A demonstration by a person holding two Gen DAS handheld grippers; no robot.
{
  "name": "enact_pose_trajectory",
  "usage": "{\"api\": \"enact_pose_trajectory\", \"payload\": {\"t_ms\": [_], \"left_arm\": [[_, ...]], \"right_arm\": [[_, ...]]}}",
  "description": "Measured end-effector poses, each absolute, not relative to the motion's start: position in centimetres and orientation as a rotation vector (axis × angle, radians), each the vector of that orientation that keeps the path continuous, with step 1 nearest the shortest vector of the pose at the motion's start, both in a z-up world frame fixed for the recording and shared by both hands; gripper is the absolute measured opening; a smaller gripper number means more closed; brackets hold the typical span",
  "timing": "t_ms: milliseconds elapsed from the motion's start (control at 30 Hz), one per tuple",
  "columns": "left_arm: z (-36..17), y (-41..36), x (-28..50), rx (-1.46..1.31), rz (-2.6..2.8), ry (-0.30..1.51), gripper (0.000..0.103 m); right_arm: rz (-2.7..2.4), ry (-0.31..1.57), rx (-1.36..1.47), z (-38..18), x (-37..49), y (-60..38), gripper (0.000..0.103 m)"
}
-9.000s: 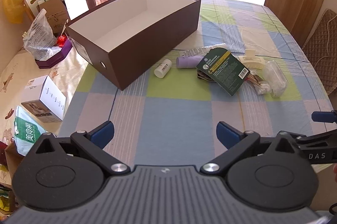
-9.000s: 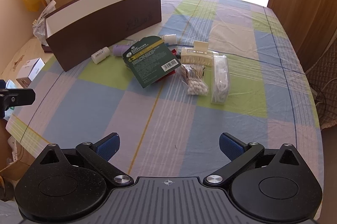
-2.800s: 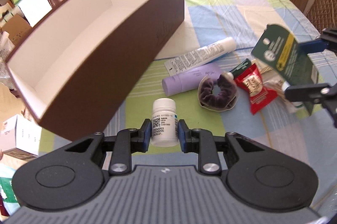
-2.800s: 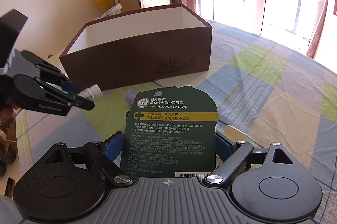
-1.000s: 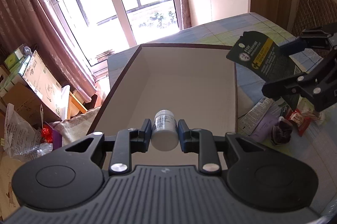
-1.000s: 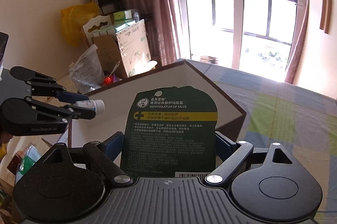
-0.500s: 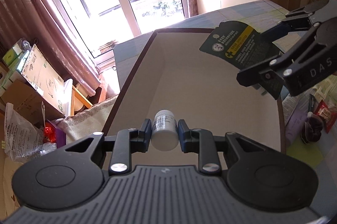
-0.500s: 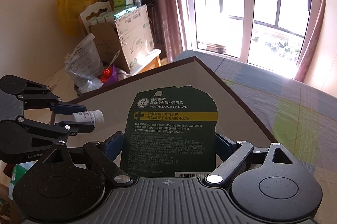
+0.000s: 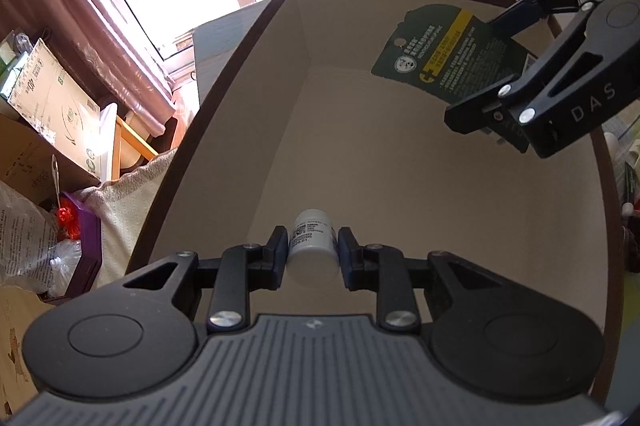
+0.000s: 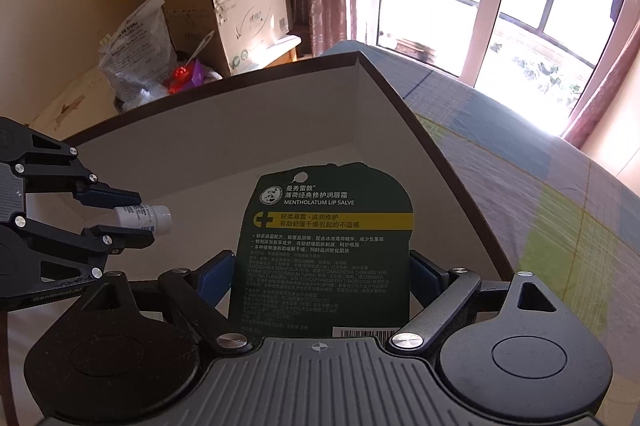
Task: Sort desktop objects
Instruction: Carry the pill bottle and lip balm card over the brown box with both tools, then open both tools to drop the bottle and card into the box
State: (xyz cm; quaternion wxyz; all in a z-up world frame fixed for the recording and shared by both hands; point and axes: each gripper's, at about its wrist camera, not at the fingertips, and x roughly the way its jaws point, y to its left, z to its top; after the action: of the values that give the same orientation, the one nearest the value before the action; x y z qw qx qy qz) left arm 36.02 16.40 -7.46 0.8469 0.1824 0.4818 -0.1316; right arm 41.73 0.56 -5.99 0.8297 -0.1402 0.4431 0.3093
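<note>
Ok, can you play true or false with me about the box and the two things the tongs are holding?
1. The left tongs hold a small white plastic bottle. True.
2. The right tongs are open and hold nothing. False: they are shut on a dark green lip salve card.
3. The brown cardboard box with a pale inside has a lid on it. False: its top is open.
4. Both held things hang over the box's open inside. True.
5. The green card lies flat on the box floor. False: it is up in the air, gripped by the tongs.
</note>
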Motion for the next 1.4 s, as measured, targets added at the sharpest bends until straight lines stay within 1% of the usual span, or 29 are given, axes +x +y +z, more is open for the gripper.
{"api": "enact_pose_trajectory", "payload": {"t_ms": [300, 500, 533, 567, 600, 633, 667, 700, 733, 800, 867, 1000, 1033, 1067, 1233, 1333, 1400], "left_arm": [[-10.8, 16.5, 38.7, 0.393, -0.255, 1.135, 0.022], [-12.1, 15.9, 39.7, 0.425, -0.261, 1.174, 0.023], [-12.2, 15.9, 39.7, 0.431, -0.256, 1.180, 0.030], [-12.3, 15.8, 39.8, 0.438, -0.251, 1.186, 0.042], [-12.4, 15.8, 39.8, 0.444, -0.246, 1.192, 0.049], [-12.4, 15.9, 39.8, 0.445, -0.241, 1.187, 0.059], [-12.3, 16.0, 39.7, 0.452, -0.233, 1.178, 0.063], [-12.3, 16.0, 39.6, 0.463, -0.225, 1.171, 0.066], [-12.3, 16.1, 39.6, 0.473, -0.218, 1.165, 0.065], [-12.3, 16.1, 39.4, 0.475, -0.220, 1.169, 0.069], [-12.4, 16.0, 39.2, 0.475, -0.222, 1.171, 0.077], [-12.0, 16.0, 38.9, 0.473, -0.224, 1.165, 0.082], [-11.9, 16.0, 38.8, 0.476, -0.229, 1.163, 0.084], [-11.8, 16.0, 38.7, 0.480, -0.229, 1.159, 0.085], [-11.5, 16.0, 38.2, 0.482, -0.232, 1.152, 0.091], [-11.6, 15.8, 38.0, 0.484, -0.219, 1.147, 0.093], [-11.2, 15.5, 37.7, 0.483, -0.206, 1.139, 0.096]], "right_arm": [[0.673, 0.975, -0.365, -7.5, 43.2, 1.2, 0.091], [0.686, 0.987, -0.380, -8.0, 43.7, 1.5, 0.091], [0.688, 0.989, -0.382, -8.1, 43.8, 1.6, 0.091], [0.690, 0.992, -0.385, -8.2, 43.8, 1.6, 0.091], [0.692, 0.994, -0.387, -8.3, 43.9, 1.7, 0.091], [0.693, 0.996, -0.387, -8.3, 43.9, 1.7, 0.091], [0.697, 0.997, -0.391, -8.4, 43.9, 1.7, 0.091], [0.701, 0.999, -0.395, -8.4, 43.8, 1.7, 0.091], [0.705, 1.001, -0.399, -8.3, 43.7, 1.4, 0.091], [0.710, 1.004, -0.409, -8.2, 43.7, 1.2, 0.091], [0.727, 1.013, -0.423, -8.3, 43.6, 1.6, 0.091], [0.735, 1.057, -0.486, -8.7, 43.5, 2.1, 0.091], [0.733, 1.071, -0.504, -8.9, 43.4, 2.2, 0.095], [0.732, 1.077, -0.509, -8.9, 43.4, 2.1, 0.103], [0.727, 1.104, -0.524, -8.9, 43.4, 2.0, 0.103], [0.718, 1.104, -0.521, -8.7, 43.2, 1.8, 0.103], [0.715, 1.102, -0.511, -8.6, 43.1, 1.6, 0.103]]}}
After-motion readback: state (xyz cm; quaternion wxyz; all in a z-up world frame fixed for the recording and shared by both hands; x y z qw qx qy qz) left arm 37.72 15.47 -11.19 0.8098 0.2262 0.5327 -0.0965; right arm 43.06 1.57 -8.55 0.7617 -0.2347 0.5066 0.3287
